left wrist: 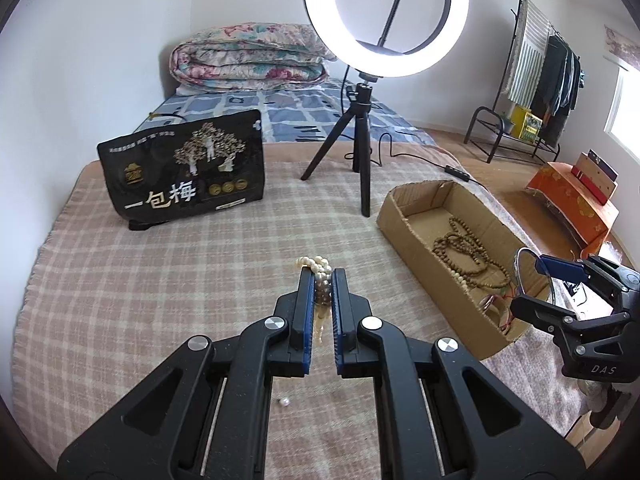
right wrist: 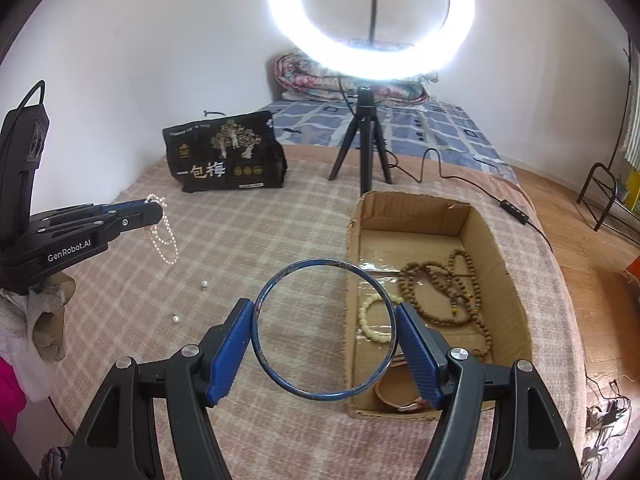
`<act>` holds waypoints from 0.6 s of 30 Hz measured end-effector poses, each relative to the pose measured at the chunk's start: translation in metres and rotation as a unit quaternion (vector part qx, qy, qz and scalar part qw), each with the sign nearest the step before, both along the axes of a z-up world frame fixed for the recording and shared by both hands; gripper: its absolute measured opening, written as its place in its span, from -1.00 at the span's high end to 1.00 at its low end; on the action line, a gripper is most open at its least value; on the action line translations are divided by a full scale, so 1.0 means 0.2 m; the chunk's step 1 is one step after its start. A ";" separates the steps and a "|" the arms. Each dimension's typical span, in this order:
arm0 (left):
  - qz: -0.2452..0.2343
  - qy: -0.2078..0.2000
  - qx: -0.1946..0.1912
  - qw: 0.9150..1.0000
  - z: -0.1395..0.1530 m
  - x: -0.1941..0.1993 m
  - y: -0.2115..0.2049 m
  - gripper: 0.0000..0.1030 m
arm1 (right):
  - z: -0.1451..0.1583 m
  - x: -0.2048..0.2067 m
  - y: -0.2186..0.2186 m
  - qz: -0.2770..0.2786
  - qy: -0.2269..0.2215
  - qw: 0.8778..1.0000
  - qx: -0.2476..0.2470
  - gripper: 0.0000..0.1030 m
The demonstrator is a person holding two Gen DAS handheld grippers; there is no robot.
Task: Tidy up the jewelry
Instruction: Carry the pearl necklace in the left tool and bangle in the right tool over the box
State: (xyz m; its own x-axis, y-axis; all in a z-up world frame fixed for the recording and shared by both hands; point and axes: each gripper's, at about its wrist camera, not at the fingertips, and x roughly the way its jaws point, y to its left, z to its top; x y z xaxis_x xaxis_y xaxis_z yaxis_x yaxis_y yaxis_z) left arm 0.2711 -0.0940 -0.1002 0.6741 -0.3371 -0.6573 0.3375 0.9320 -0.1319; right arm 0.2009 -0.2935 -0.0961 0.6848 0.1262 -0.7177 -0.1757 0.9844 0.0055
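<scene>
My left gripper [left wrist: 322, 276] is shut on a white pearl necklace [left wrist: 320, 280]; in the right wrist view the necklace [right wrist: 164, 236] hangs from the left gripper [right wrist: 154, 210] above the checked blanket. My right gripper [right wrist: 325, 312] is shut on a thin blue bangle [right wrist: 325, 268], held over the near left edge of the cardboard box [right wrist: 500, 256]. The bangle [left wrist: 520, 268] and right gripper [left wrist: 540, 284] also show in the left wrist view. The box holds brown bead strings [right wrist: 440, 292], a cream bead bracelet [right wrist: 370, 316] and a reddish bangle [right wrist: 394, 400].
Two loose pearls [right wrist: 204, 284] [right wrist: 175, 319] lie on the blanket; one shows in the left wrist view [left wrist: 283, 401]. A black snack bag [left wrist: 184, 172] and a ring light on a tripod [left wrist: 360, 152] stand behind. The bed edge and wooden floor [right wrist: 592, 280] lie to the right.
</scene>
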 end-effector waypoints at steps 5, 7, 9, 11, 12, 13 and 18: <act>-0.010 -0.001 -0.002 1.000 0.01 0.04 -0.09 0.89 | 0.01 0.02 -0.09 -0.011 -0.002 1.000 -0.008 -0.43; -0.015 -0.002 -0.003 1.000 0.01 0.06 -0.13 0.89 | 0.01 0.03 -0.12 -0.016 -0.003 1.000 -0.012 -0.43; -0.019 -0.003 -0.004 1.000 0.01 0.08 -0.18 0.89 | 0.01 0.05 -0.16 -0.021 -0.003 1.000 -0.014 -0.43; -0.024 -0.003 -0.007 1.000 0.02 0.11 -0.23 0.89 | 0.00 0.06 -0.19 -0.026 -0.002 1.000 -0.016 -0.43; -0.026 -0.003 -0.009 1.000 0.02 0.12 -0.25 0.89 | 0.00 0.07 -0.21 -0.029 -0.001 0.999 -0.016 -0.43; -0.029 -0.002 -0.010 1.000 0.02 0.13 -0.27 0.89 | 0.00 0.08 -0.23 -0.032 -0.001 0.999 -0.016 -0.43; -0.042 -0.002 -0.015 0.999 0.02 0.20 -0.40 0.89 | -0.03 0.13 -0.30 -0.043 0.004 0.999 -0.017 -0.43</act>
State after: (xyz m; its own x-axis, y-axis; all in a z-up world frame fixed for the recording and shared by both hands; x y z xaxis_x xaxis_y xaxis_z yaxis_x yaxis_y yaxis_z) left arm 0.3110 -0.1744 -0.0968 0.6451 -0.4123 -0.6433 0.4144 0.8961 -0.1588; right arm 0.2267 -0.3532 -0.1015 0.6867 0.0429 -0.7257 -0.0915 0.9954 -0.0277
